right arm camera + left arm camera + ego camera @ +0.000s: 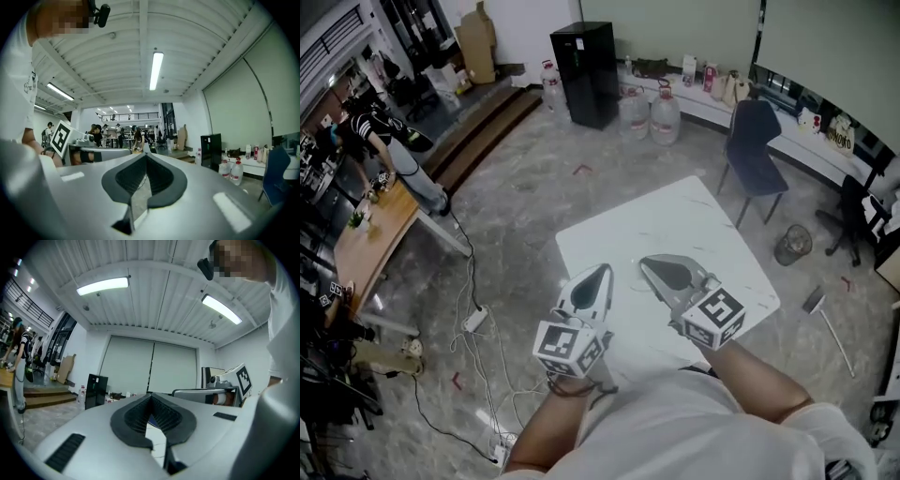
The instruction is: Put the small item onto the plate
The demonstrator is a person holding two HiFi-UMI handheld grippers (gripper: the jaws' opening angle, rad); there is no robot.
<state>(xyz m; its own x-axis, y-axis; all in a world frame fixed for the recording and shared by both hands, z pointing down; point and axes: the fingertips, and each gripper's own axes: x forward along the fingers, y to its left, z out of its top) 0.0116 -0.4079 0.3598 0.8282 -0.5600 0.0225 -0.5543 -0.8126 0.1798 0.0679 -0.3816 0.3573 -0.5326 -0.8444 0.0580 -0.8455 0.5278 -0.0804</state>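
The left gripper (602, 271) and the right gripper (644, 262) are both held up level over the white table (619, 230), side by side and a little apart, each with its marker cube toward the person's body. In the left gripper view the left gripper (151, 396) has its jaws pressed together at the tips; the ribbed dark pads (136, 416) bow away from each other behind that point, leaving a leaf-shaped gap with nothing in it, only a strip of the table top showing through. In the right gripper view the right gripper (146, 155) is the same: tips closed on each other, pads (161, 178) curving apart behind them, nothing pinched, only floor seen through the slit. Neither gripper touches the table or the other gripper. The small item and the plate cannot be made out in any view. Beyond the table stand a dark blue chair (753, 150), a black cabinet (584, 70) and large water bottles (664, 117).
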